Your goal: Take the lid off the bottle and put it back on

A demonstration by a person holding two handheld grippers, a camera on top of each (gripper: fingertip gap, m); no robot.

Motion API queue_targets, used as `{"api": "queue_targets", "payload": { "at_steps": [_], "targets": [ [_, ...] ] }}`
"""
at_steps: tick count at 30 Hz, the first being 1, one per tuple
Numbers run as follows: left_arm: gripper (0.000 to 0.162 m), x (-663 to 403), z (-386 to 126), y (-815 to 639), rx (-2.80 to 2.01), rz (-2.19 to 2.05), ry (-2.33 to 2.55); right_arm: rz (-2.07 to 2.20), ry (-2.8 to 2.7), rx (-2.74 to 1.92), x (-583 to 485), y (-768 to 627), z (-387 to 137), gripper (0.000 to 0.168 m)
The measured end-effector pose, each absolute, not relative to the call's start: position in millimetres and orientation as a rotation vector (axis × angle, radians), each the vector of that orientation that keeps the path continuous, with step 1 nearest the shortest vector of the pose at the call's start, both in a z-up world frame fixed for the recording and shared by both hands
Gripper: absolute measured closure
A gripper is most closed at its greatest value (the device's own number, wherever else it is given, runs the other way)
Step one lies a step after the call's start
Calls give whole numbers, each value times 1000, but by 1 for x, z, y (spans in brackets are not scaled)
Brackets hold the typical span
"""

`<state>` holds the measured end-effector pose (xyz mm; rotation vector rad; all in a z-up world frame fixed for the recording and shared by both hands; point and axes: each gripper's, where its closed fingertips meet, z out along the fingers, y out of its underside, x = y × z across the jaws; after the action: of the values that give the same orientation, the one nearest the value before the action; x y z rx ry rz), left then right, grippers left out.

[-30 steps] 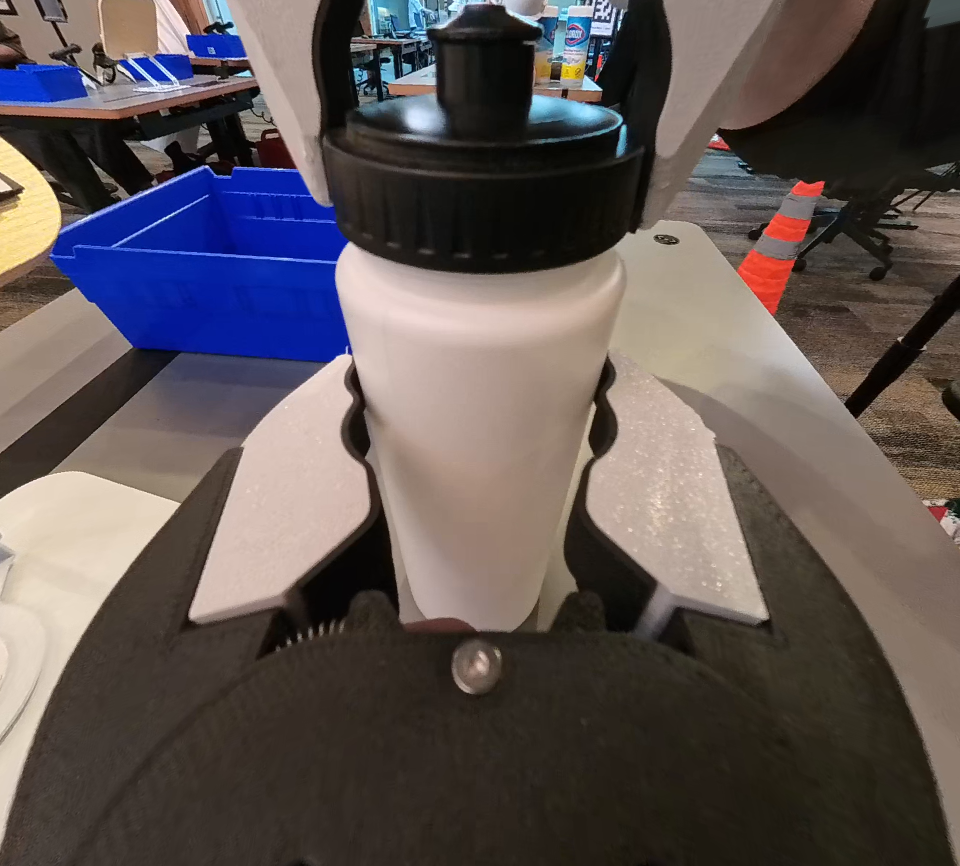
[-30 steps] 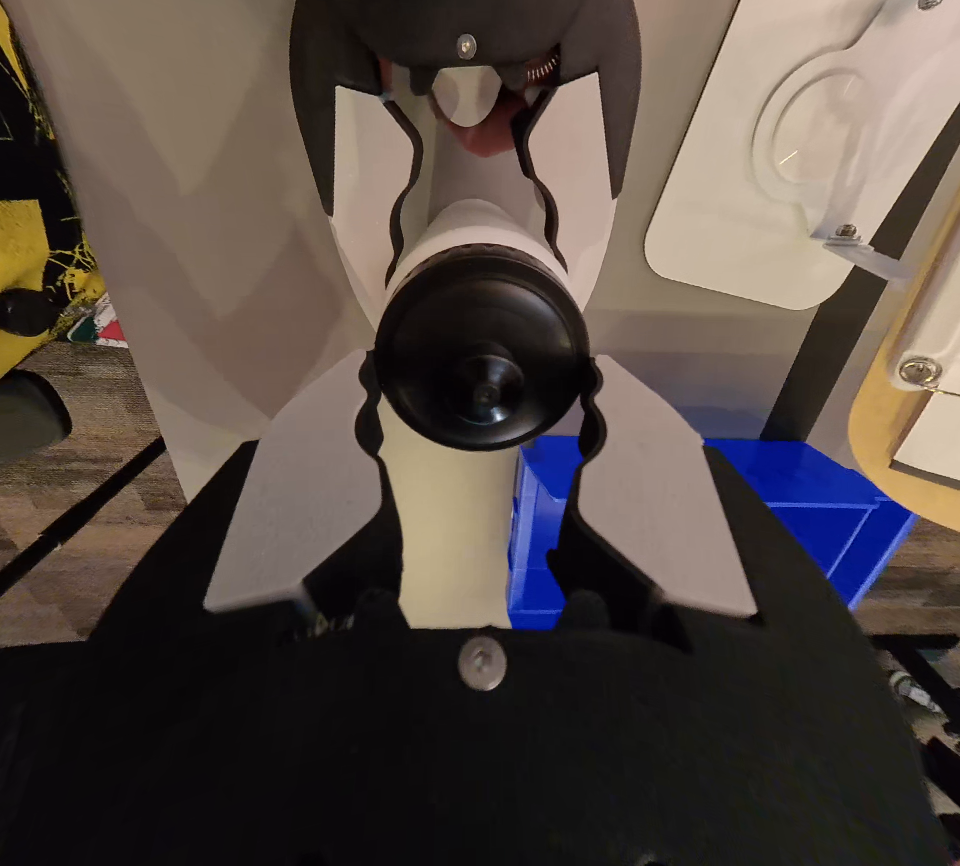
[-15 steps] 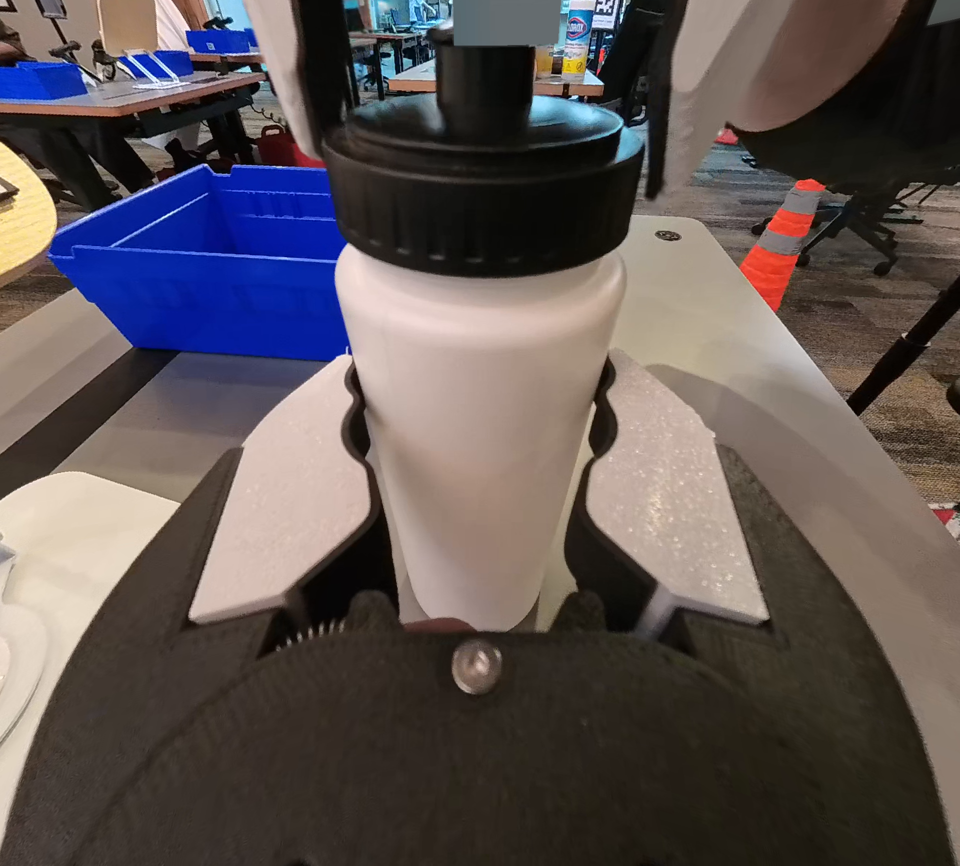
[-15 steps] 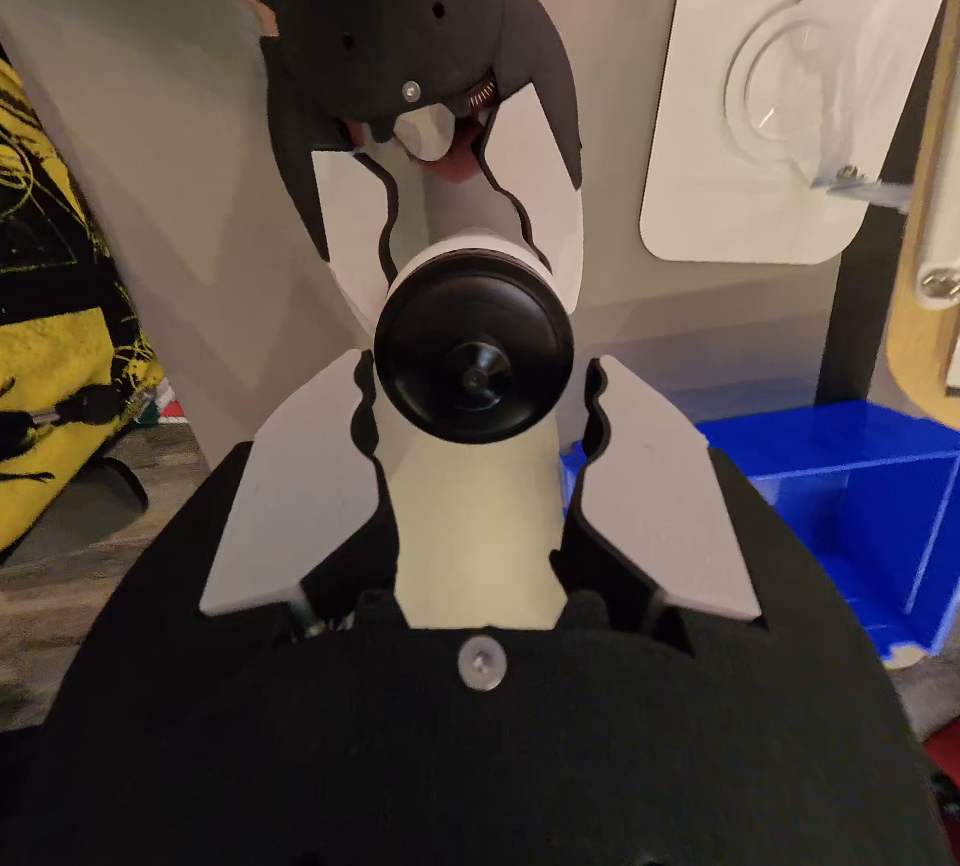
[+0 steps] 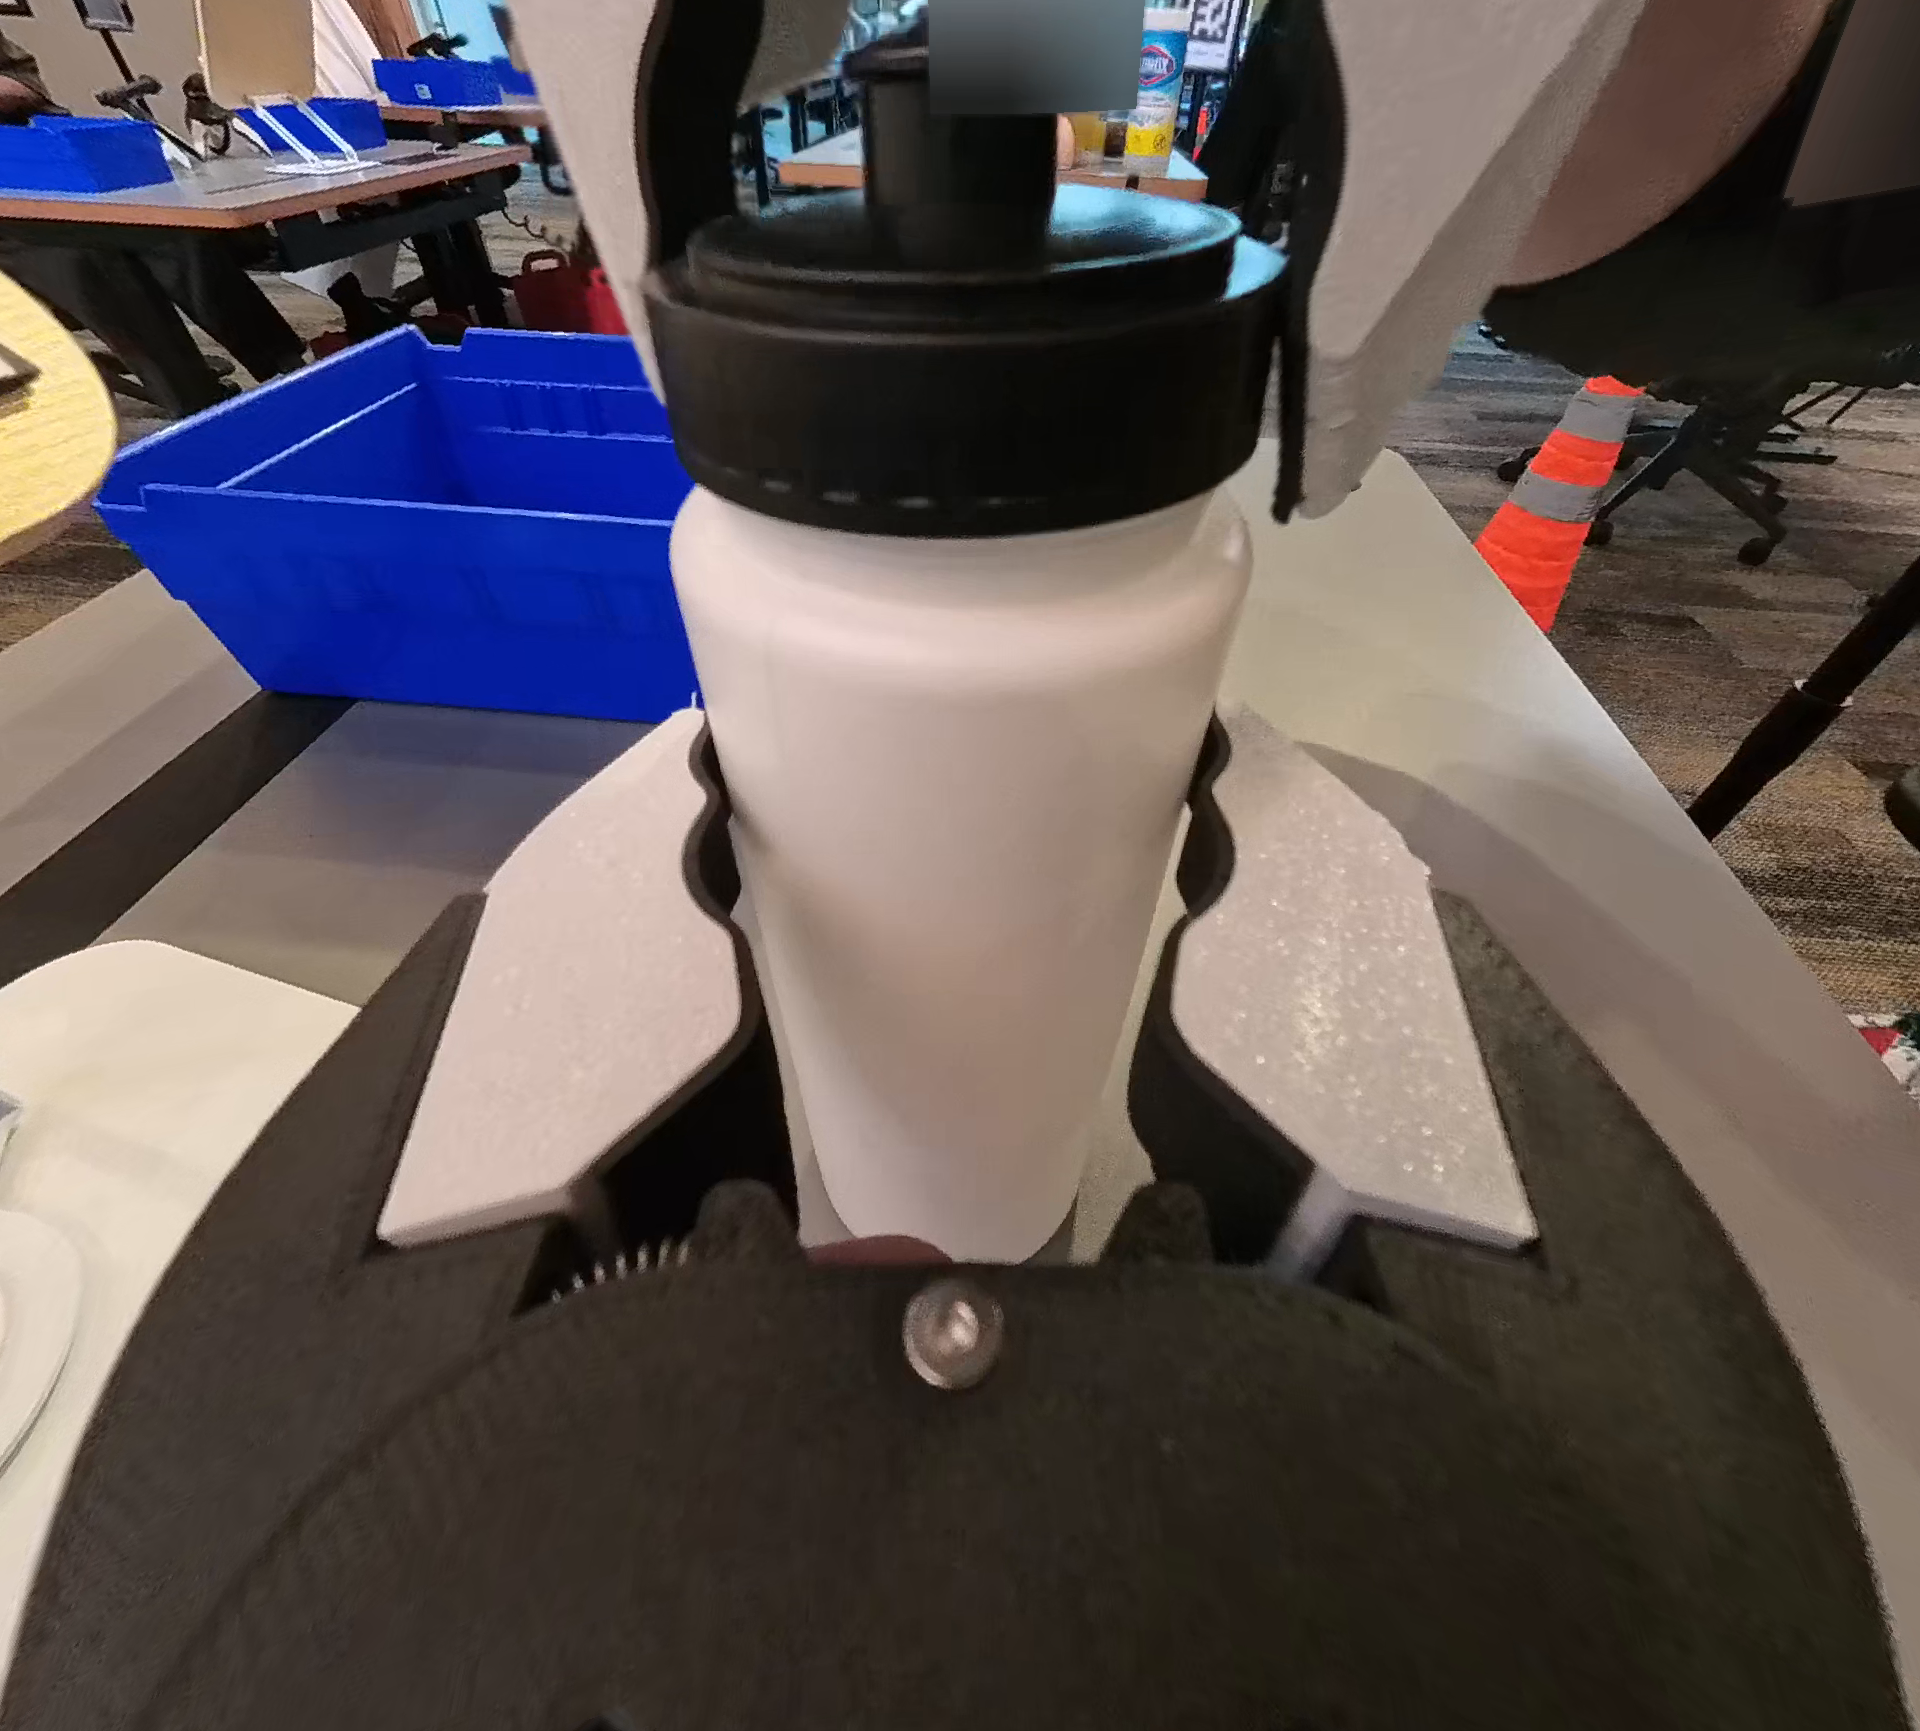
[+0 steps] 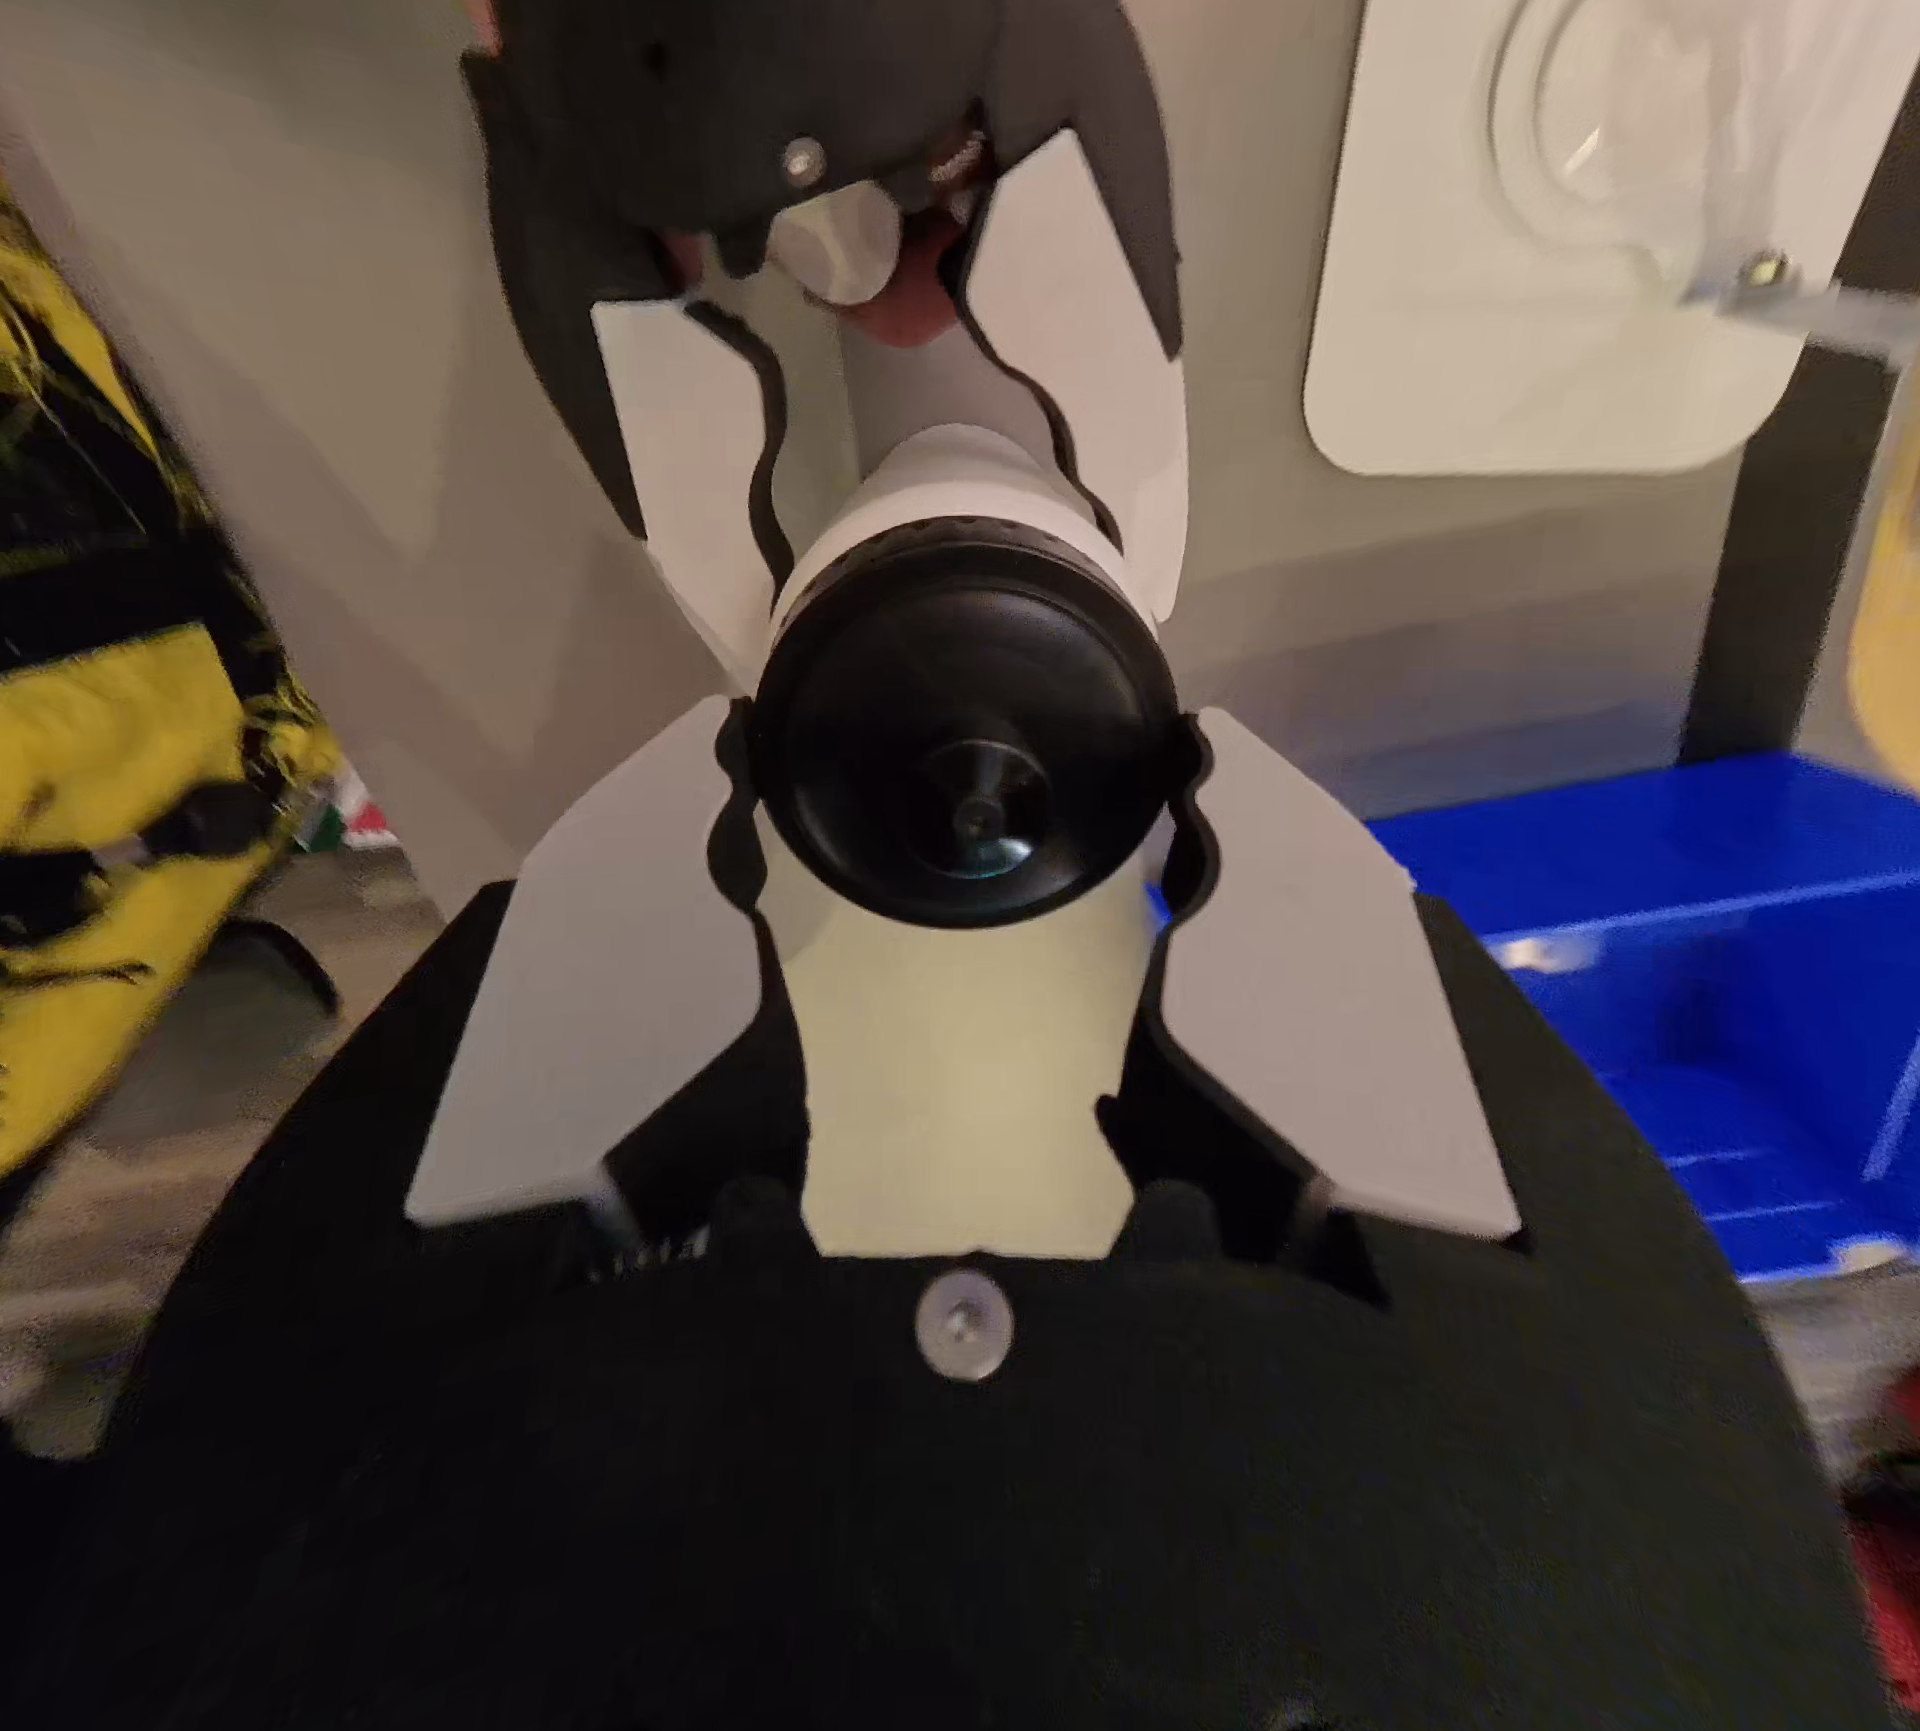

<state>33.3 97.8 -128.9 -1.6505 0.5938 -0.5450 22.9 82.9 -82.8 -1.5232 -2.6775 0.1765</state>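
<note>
- Our left gripper point(image 5: 956, 808) is clamped on the white bottle point(image 5: 956, 798): its pale, grainy fingers point(image 5: 1340, 985) with wavy black pads press both sides of the smooth, matte body, which stands upright.
- Our right gripper point(image 6: 961, 767) comes down over the top; its black-edged pads meet the rim of the lid point(image 6: 966, 736) on either side, so it looks closed on the lid, though motion blur keeps us from being sure how firmly.
- The lid is black plastic, round, with a ribbed skirt point(image 5: 961, 424) and a narrow spout in the middle, and it sits on the bottle's neck.
- Under the bottle lies a pale grey table point(image 5: 1455, 694) with a dark strip along its left part.
- A glossy blue plastic bin point(image 5: 416, 538) stands on the far left of the table; a white rounded board point(image 5: 156, 1058) lies near left.
- Beyond the far edge we see patterned carpet, an orange cone point(image 5: 1558, 497), an office chair's wheeled base and more desks.
</note>
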Motion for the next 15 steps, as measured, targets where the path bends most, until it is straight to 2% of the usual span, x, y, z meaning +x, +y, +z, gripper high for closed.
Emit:
{"api": "queue_targets", "payload": {
  "at_steps": [3,15],
  "targets": [
    [78,35,-129,97,-1647,-537,607,166,-2593,-1624,24,81,-83,92],
    [78,35,-129,97,-1649,-539,603,210,-2850,-1164,22,81,-77,95]
  ]
}}
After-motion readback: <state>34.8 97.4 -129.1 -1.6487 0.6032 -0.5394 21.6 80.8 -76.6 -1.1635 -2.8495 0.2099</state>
